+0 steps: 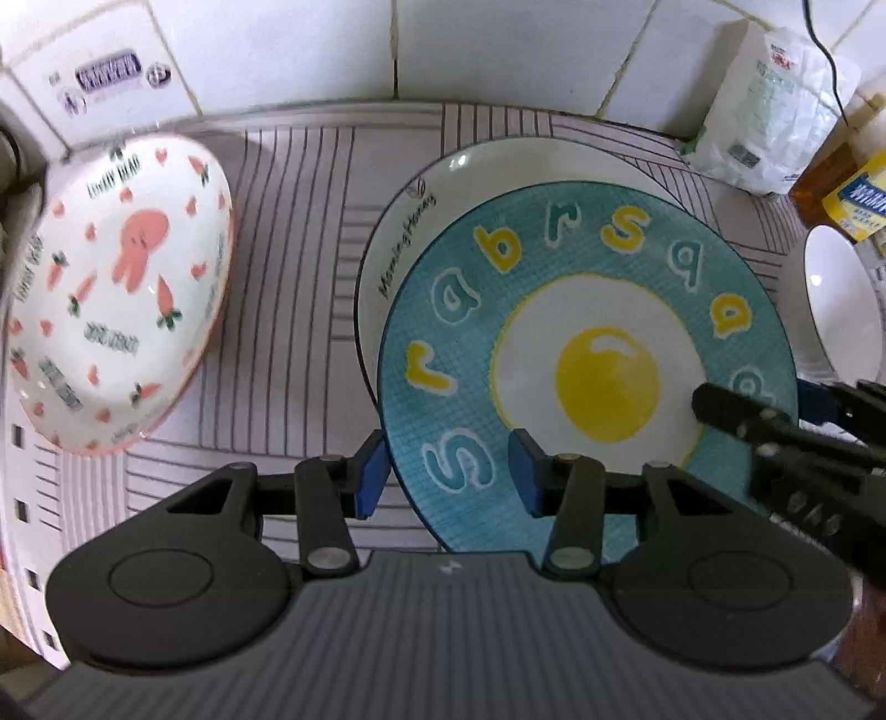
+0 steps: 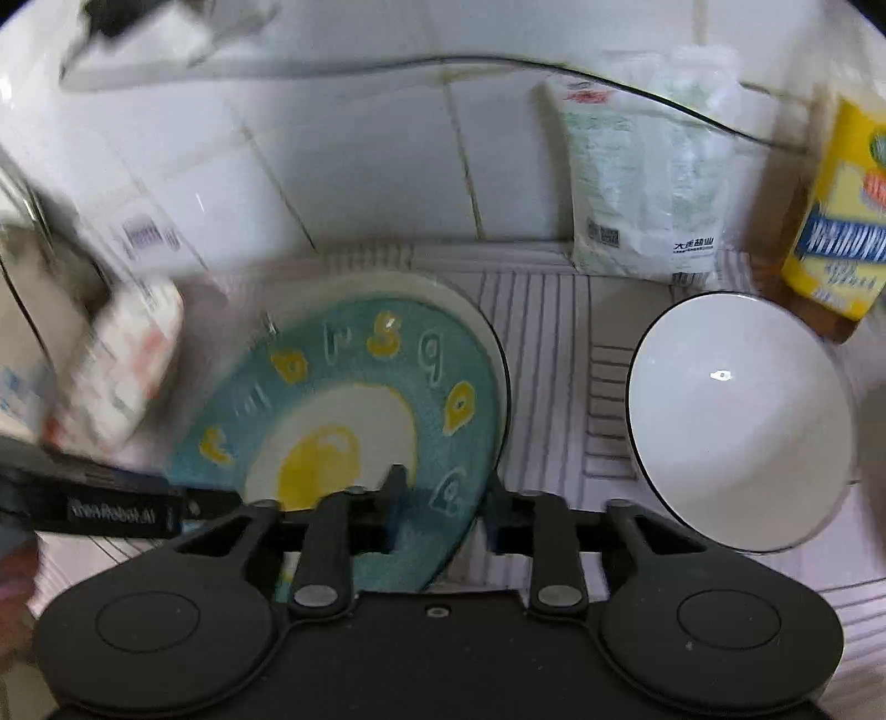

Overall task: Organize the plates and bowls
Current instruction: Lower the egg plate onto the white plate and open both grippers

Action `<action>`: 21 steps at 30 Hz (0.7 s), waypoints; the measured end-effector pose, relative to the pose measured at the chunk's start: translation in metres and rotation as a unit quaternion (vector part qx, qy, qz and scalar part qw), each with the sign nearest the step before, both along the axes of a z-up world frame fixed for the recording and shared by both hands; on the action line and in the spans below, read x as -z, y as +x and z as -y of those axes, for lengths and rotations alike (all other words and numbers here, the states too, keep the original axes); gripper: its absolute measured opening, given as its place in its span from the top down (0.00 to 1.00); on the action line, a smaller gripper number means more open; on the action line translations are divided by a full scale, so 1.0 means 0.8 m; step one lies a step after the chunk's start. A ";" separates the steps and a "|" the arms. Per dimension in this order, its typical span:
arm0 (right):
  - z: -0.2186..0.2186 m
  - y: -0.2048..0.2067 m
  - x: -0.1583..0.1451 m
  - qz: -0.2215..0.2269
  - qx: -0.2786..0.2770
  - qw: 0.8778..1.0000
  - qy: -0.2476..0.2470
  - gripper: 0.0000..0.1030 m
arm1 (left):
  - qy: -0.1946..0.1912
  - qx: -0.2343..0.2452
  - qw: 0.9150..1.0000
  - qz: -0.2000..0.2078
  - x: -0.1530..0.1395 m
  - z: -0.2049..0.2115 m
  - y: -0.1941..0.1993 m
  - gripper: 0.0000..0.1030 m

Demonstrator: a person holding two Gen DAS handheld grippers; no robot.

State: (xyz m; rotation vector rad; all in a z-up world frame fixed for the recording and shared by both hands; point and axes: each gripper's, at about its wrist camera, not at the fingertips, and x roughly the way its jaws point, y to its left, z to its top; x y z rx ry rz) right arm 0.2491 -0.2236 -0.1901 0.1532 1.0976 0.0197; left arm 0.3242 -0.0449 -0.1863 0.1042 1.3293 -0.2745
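A: Item one, the blue egg plate [image 1: 587, 354]?

B: Teal rim with letters, fried-egg print in the centre. It overlaps a white plate [image 1: 443, 183] with a dark rim line and script lettering, which shows behind and to its left. Both are on the table [image 1: 293, 232], which has a striped covering.

A: Left gripper [image 1: 448, 471]?

B: Jaws spread, blue pads either side of the plate's near-left rim, a gap visible on both sides. Holding nothing, as far as the left wrist view shows.

A: Right gripper [image 2: 443, 498]?

B: Jaws straddle the plate's right edge, one finger over the plate face, one outside the rim. Whether the pads press the rim I cannot tell; the right wrist view is blurred.

A: Bowls?

B: One pink-rimmed bowl [image 1: 116, 293] with carrot and heart prints, tilted, well left of the plates. One plain white bowl [image 2: 742, 421] with a dark rim, right of the plates, apart from them.

A: Background stock?

B: A white plastic packet [image 2: 648, 177] and a yellow-labelled bottle [image 2: 841, 216] against the tiled wall [image 1: 498, 50]; a black cable [image 2: 609, 83] runs across it.
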 end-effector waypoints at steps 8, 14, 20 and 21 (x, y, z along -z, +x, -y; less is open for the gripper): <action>-0.002 0.006 0.013 0.006 0.018 1.000 0.004 0.54 | 0.035 -0.001 0.999 0.011 0.001 0.009 0.009 0.57; 0.004 0.006 0.025 0.008 0.028 0.999 0.032 0.54 | 0.025 -0.008 1.000 0.002 0.001 0.006 0.014 0.57; 0.000 -0.017 0.021 0.026 0.029 0.999 0.019 0.55 | 0.017 0.010 1.000 0.012 -0.031 0.004 -0.005 0.56; 0.000 -0.023 0.016 0.032 0.027 0.999 0.016 0.55 | 0.020 0.017 0.999 0.019 -0.039 0.003 -0.011 0.56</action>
